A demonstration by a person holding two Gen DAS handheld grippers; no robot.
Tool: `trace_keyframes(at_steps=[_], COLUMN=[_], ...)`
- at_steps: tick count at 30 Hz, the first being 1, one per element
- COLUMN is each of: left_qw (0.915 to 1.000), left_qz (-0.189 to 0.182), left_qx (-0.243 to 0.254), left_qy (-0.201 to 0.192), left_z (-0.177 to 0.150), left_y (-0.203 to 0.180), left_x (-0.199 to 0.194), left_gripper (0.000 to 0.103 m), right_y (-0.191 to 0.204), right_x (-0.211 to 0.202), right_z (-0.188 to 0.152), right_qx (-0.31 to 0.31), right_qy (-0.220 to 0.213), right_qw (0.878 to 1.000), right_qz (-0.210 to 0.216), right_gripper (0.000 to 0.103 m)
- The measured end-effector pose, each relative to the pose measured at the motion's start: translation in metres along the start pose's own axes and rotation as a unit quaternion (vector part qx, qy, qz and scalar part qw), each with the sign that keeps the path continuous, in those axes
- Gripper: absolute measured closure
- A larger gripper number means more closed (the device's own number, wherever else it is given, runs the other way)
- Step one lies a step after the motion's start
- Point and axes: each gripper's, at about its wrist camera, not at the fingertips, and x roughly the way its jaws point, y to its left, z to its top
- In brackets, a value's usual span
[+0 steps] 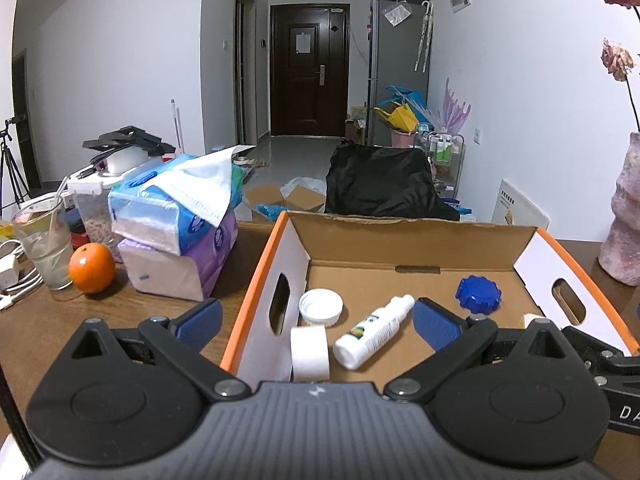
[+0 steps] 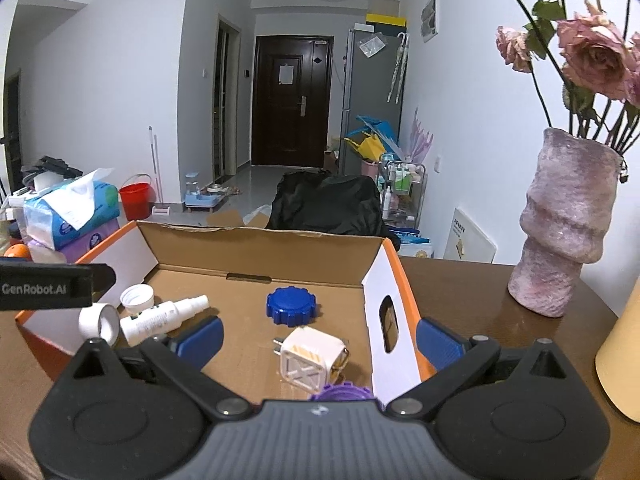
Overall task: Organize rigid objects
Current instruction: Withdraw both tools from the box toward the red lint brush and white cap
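Observation:
An open cardboard box with orange edges sits on the brown table. Inside lie a white spray bottle, a white cap, a white tape roll, a blue lid, a white charger plug and a purple lid. My left gripper is open and empty, straddling the box's left wall. My right gripper is open and empty, straddling the box's right wall above the plug.
Left of the box stand tissue packs, an orange and a glass. A pink vase with dried roses stands on the table to the right, with a tan object at the far right edge.

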Motion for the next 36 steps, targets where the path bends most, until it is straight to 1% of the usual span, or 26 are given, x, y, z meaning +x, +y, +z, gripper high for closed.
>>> trace_keyframes(at_steps=[15, 27, 36], left_qw=[1.0000, 1.0000, 1.0000], left_qz=[-0.005, 0.001, -0.002], left_qx=[-0.003, -0.006, -0.006], left_qy=[0.002, 0.002, -0.001], left_z=[-0.027, -0.055, -0.073], left_y=[0.016, 0.034, 0.045], left_x=[-0.047, -0.092, -0.128], left_gripper=[0.000, 0.000, 0.000], right_y=[0.004, 0.008, 0.016], right_x=[-0.051, -0.093, -0.127], right_z=[-0.028, -0.053, -0.074], right_qx=[-0.004, 0.002, 0.001], right_qy=[-0.004, -0.007, -0.019], right_qw=[1.000, 1.000, 1.000], right_qz=[0.006, 0.014, 0.012], right_gripper=[0.000, 0.000, 0.000])
